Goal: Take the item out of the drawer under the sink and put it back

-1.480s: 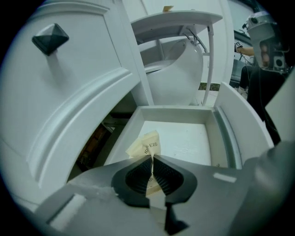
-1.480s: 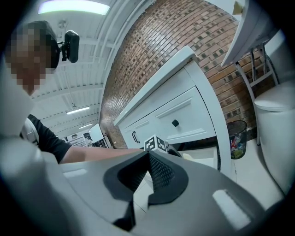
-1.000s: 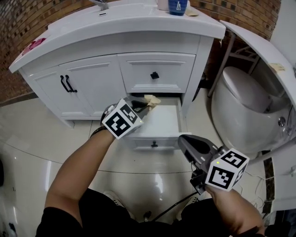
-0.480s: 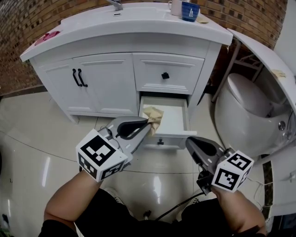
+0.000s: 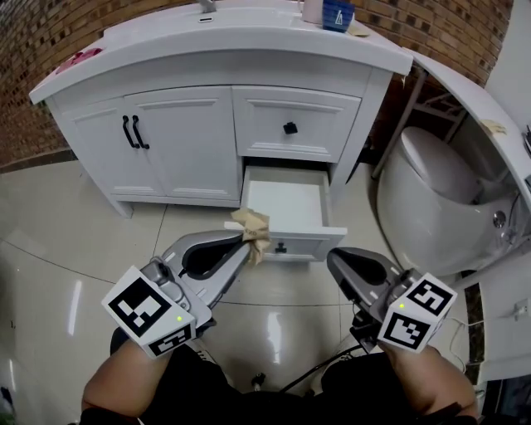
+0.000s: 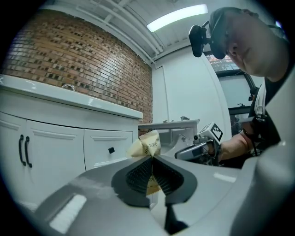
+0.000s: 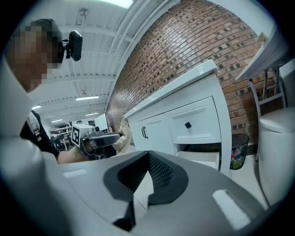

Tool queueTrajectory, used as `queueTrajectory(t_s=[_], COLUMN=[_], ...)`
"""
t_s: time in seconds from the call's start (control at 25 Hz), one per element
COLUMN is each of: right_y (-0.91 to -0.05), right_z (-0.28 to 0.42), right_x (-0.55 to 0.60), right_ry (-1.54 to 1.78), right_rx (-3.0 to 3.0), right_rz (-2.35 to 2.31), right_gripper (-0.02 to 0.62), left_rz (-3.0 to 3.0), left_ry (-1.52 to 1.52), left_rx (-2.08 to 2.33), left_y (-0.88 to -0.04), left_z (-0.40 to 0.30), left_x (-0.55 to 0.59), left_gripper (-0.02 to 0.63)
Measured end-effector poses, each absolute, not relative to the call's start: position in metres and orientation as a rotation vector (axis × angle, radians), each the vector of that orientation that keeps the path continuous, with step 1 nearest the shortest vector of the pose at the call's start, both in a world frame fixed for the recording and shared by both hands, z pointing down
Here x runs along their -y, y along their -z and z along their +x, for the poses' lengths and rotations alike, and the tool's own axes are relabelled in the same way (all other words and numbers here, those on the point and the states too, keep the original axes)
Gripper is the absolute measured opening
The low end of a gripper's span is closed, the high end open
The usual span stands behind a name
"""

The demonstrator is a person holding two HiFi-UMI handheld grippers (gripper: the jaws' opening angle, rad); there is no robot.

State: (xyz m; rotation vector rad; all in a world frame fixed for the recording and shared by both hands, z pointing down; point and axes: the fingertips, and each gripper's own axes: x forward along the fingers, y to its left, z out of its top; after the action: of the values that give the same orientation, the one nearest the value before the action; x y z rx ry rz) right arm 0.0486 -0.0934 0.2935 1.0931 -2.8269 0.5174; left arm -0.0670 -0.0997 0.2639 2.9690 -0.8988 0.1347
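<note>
The bottom drawer (image 5: pixel 286 207) of the white sink cabinet stands pulled out, its inside bare. My left gripper (image 5: pixel 246 241) is shut on a crumpled beige packet (image 5: pixel 251 229), held in the air in front of the drawer, above the floor tiles. In the left gripper view the packet (image 6: pixel 145 144) sticks up from between the black pads (image 6: pixel 138 173) of the left gripper (image 6: pixel 150 159). My right gripper (image 5: pixel 335 261) hangs to the right of the drawer front, shut with nothing in it. The right gripper view shows its pads (image 7: pixel 159 173) together, with the open drawer (image 7: pixel 200 158) beyond.
A white toilet (image 5: pixel 431 195) stands close on the right, with a waste bin (image 7: pixel 238 150) between it and the cabinet. The shut upper drawer (image 5: pixel 290 124) and double doors (image 5: pixel 178 137) are above and left. A blue cup (image 5: pixel 337 12) sits on the countertop. Glossy tiles lie below.
My left gripper has drawn back out of the drawer toward me, carrying the beige packet clear of it. The right gripper has barely shifted.
</note>
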Motion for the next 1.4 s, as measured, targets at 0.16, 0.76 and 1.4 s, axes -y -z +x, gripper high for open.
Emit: queueTrajectory(t_s=[0.16, 0.76, 1.4], right_y=[-0.296, -0.299, -0.302], right_z=[0.055, 0.052, 0.05], right_x=[0.094, 0.098, 0.098], right_ry=[-0.549, -0.568, -0.573], right_rx=[2.823, 2.816, 2.805], right_rz=[1.11, 1.104, 1.097], right_gripper=[0.003, 0.003, 0.003], left_rz=[2.909, 2.934, 2.91], left_ry=[-0.081, -0.131, -0.117], left_rx=[0.89, 0.854, 0.869], left_y=[-0.274, -0.281, -0.284], left_z=[-0.073, -0.063, -0.065], left_x=[0.106, 0.1, 0.103], left_gripper=[0.015, 0.012, 0.017])
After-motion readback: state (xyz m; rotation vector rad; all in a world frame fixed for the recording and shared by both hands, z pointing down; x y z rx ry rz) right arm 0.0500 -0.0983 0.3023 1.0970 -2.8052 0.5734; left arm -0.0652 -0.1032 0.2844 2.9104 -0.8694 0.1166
